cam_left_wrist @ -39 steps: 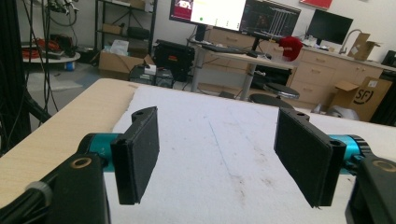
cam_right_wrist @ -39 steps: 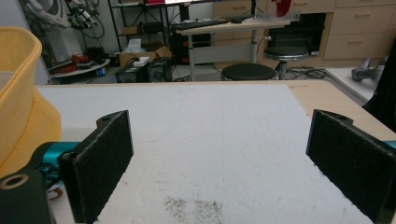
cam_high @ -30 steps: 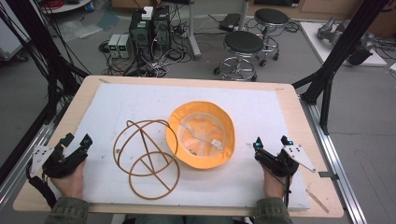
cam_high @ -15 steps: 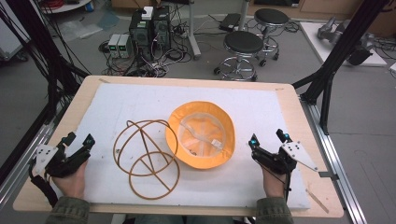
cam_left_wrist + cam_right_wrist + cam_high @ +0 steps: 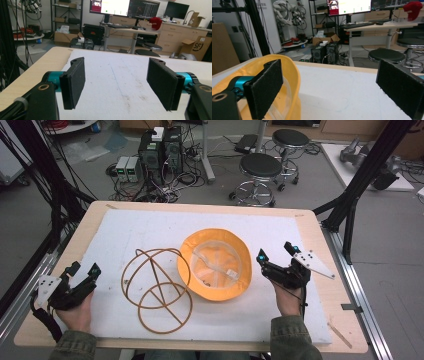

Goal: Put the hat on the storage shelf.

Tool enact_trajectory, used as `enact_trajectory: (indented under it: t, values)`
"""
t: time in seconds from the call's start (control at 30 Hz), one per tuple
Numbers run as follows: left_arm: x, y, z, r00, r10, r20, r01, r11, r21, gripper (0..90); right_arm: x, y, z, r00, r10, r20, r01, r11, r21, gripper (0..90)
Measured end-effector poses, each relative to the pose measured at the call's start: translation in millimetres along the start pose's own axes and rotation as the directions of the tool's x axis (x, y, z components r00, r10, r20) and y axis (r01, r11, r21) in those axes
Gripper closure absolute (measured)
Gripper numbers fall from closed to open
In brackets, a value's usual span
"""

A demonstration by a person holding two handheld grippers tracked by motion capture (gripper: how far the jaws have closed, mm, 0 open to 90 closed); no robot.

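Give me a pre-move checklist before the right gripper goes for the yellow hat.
1. Right gripper open: ok, jaws stand wide apart in the right gripper view.
2. Right gripper empty: ok, nothing between its pads.
3. Hat within easy reach: ok, its brim lies just beside the right gripper's inner jaw, though contact cannot be told.
4. Hat lying flat, opening up: ok, inside lining and label show in the high view.
5. Left gripper open and free: ok, jaws apart over bare white mat.
6. Wire frame clear of the hat: cannot tell, one hoop runs right up to the brim's left edge.
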State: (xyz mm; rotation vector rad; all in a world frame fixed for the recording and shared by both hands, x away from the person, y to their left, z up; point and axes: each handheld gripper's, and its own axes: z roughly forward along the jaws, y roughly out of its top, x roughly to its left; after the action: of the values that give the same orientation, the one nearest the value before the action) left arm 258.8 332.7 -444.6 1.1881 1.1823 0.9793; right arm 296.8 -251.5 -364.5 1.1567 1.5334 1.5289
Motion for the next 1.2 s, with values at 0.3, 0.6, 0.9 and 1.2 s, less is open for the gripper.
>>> enact_trajectory:
  t: [0.3,0.6,0.9,1.2]
  values:
    - [-0.1,0.4,-1.7,0.9993,-0.008,0.035,0.008,0.9999,-0.01,31.1,15.8,13.8,21.6,0.9988,-0.033,-0.036,0.034,0.998,0.051,6.2]
    - [1.1,1.0,-1.2,0.9998,-0.002,0.02,0.003,0.9999,-0.01,31.1,27.2,10.9,43.7,0.9975,-0.039,-0.06,0.046,0.991,0.127,6.2]
    - [0.0,1.2,-1.6,0.9998,-0.001,0.022,0.001,1.0,0.0,31.4,24.7,8.1,58.6,0.9973,-0.008,-0.073,0.02,0.985,0.171,6.2]
    - [-0.4,2.4,-1.4,0.9997,0.0,0.025,0.0,1.0,0.004,31.7,23.9,4.9,70.2,0.9956,0.001,-0.093,0.019,0.977,0.214,6.3]
